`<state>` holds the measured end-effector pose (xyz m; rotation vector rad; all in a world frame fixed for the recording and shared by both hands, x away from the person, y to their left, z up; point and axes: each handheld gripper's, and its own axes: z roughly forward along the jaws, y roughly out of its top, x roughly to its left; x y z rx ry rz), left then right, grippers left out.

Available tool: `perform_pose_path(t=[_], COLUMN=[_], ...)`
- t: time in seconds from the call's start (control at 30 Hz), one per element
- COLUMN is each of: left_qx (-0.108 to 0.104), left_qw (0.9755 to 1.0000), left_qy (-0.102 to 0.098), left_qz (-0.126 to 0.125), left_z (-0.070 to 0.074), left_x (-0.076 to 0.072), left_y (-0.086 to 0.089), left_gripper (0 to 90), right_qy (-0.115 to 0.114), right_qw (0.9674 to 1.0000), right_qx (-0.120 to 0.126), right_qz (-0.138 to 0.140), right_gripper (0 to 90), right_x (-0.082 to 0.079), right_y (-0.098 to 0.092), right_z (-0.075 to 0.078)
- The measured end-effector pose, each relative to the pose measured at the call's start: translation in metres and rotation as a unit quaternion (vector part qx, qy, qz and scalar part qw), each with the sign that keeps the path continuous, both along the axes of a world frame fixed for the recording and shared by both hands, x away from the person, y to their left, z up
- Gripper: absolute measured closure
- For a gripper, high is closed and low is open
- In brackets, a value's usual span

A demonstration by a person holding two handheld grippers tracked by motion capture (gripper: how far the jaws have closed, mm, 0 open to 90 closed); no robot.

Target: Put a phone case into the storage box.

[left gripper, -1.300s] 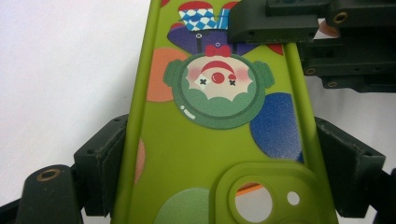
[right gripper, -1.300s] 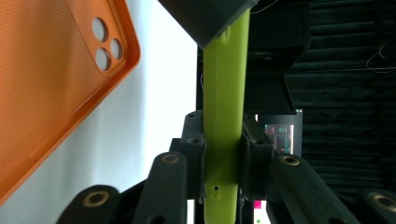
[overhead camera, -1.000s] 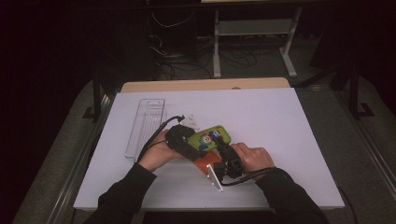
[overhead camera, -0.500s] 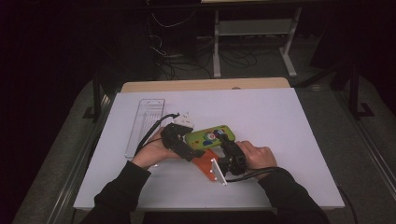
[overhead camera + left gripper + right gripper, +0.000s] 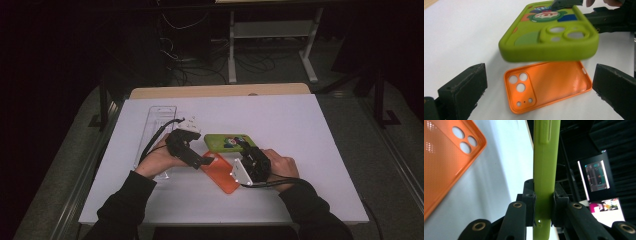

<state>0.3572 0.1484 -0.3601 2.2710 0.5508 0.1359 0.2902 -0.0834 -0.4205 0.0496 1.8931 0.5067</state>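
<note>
My right gripper [image 5: 248,161] is shut on one end of a green phone case [image 5: 229,141] with a cartoon print and holds it just above the white table. In the right gripper view the case [image 5: 545,165] stands edge-on, clamped between the jaws of the gripper [image 5: 544,203]. An orange phone case [image 5: 223,173] lies hollow side up below it. My left gripper [image 5: 209,160] is open; its jaws have just been opening. In the left gripper view they [image 5: 541,75] stand wide on either side of the orange case [image 5: 549,86], with the green case [image 5: 549,42] hanging beyond.
A clear plastic tray [image 5: 160,122] lies on the white table sheet [image 5: 300,125] behind my left hand. A wooden edge [image 5: 220,91] runs along the back. Dark floor with cables and a metal stand lies beyond. A lit screen [image 5: 597,173] glows far off.
The left jaws have opened and now stand apart from the green case. The right gripper has carried the green case a little up and away, uncovering more of the orange case.
</note>
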Motion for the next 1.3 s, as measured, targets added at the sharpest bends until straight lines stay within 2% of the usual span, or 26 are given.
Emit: perform_pose_path(t=[0.07, 0.1, 0.3, 0.37, 0.4, 0.43, 0.47, 0.6, 0.7, 0.73, 0.77, 0.83, 0.87, 0.97, 1.0, 1.03, 1.07, 1.1, 1.17, 1.2, 1.23, 1.3], left_qx=[0.012, 0.004, 0.014, 0.013, 0.002, 0.011, 0.009, 0.025, 0.027, 0.026, 0.024, 0.023, 0.024, 0.026, 0.024, 0.025, 0.026, 0.024, 0.024, 0.025, 0.024, 0.014], left_qw=[0.9999, 1.0000, 0.9999, 0.9999, 0.9998, 0.9999, 0.9999, 0.9996, 0.9995, 0.9995, 0.9996, 0.9996, 0.9996, 0.9995, 0.9996, 0.9996, 0.9995, 0.9996, 0.9996, 0.9995, 0.9996, 0.9996], left_qy=[-0.004, -0.002, -0.003, -0.002, 0.004, -0.004, 0.000, -0.009, -0.014, -0.015, -0.013, -0.014, -0.013, -0.010, -0.006, -0.010, -0.011, -0.006, -0.007, -0.010, -0.009, -0.005], left_qz=[-0.006, 0.002, 0.005, 0.007, 0.018, 0.009, 0.013, 0.003, 0.005, 0.006, 0.010, 0.009, 0.009, 0.011, 0.014, 0.012, 0.011, 0.015, 0.015, 0.014, 0.014, 0.024], left_z=[0.001, 0.000, 0.000, 0.000, -0.002, -0.001, -0.002, -0.001, -0.001, -0.001, -0.001, -0.001, -0.001, -0.001, -0.002, -0.001, -0.001, -0.002, -0.002, -0.001, -0.001, -0.002], left_x=[0.001, 0.001, 0.002, 0.002, 0.000, 0.002, 0.001, 0.003, 0.004, 0.003, 0.003, 0.003, 0.003, 0.002, 0.002, 0.002, 0.002, 0.002, 0.002, 0.002, 0.003, 0.002], left_y=[0.002, 0.001, 0.003, 0.003, 0.001, 0.002, 0.002, 0.003, 0.003, 0.003, 0.003, 0.002, 0.002, 0.002, 0.002, 0.002, 0.002, 0.001, 0.001, 0.002, 0.002, 0.001], left_gripper=[0.0, 0.0, 0.0, 0.0, 0.0, 0.0, 0.0, 0.0, 0.0, 0.0, 0.0, 0.0, 0.0, 0.0, 0.0, 0.0, 0.0, 0.0, 0.0, 0.0, 0.0, 0.0], right_qy=[0.022, 0.022, 0.061, 0.086, 0.097, 0.107, 0.112, 0.139, 0.155, 0.164, 0.177, 0.194, 0.203, 0.225, 0.236, 0.240, 0.248, 0.261, 0.276, 0.283, 0.293, 0.306], right_qw=[0.9994, 0.9995, 0.9962, 0.9921, 0.9897, 0.9860, 0.9847, 0.9770, 0.9716, 0.9683, 0.9629, 0.9564, 0.9510, 0.9380, 0.9317, 0.9293, 0.9236, 0.9154, 0.9035, 0.8987, 0.8921, 0.8820], right_qx=[0.021, 0.021, 0.059, 0.088, 0.101, 0.123, 0.129, 0.158, 0.175, 0.184, 0.199, 0.214, 0.228, 0.260, 0.272, 0.277, 0.288, 0.302, 0.323, 0.331, 0.340, 0.355], right_qz=[-0.013, -0.012, -0.017, -0.027, -0.028, -0.032, -0.032, -0.037, -0.039, -0.042, -0.045, -0.046, -0.048, -0.048, -0.051, -0.048, -0.050, -0.053, -0.053, -0.053, -0.054, -0.055], right_gripper=[75.6, 75.6, 75.6, 75.6, 75.6, 75.6, 75.6, 75.6, 75.6, 75.6, 75.6, 75.7, 75.6, 75.7, 75.6, 75.6, 75.6, 75.6, 75.6, 75.7, 75.6, 75.6], right_x=[0.000, 0.001, 0.005, 0.004, 0.005, 0.005, 0.006, 0.009, 0.012, 0.013, 0.013, 0.015, 0.016, 0.019, 0.019, 0.021, 0.022, 0.022, 0.024, 0.025, 0.026, 0.029], right_y=[-0.001, -0.002, -0.006, -0.006, -0.007, -0.006, -0.007, -0.011, -0.014, -0.014, -0.015, -0.017, -0.018, -0.021, -0.022, -0.023, -0.024, -0.025, -0.028, -0.030, -0.032, -0.036], right_z=[0.001, 0.002, 0.005, 0.007, 0.008, 0.007, 0.008, 0.011, 0.013, 0.014, 0.014, 0.015, 0.016, 0.018, 0.019, 0.020, 0.020, 0.021, 0.022, 0.022, 0.023, 0.023])
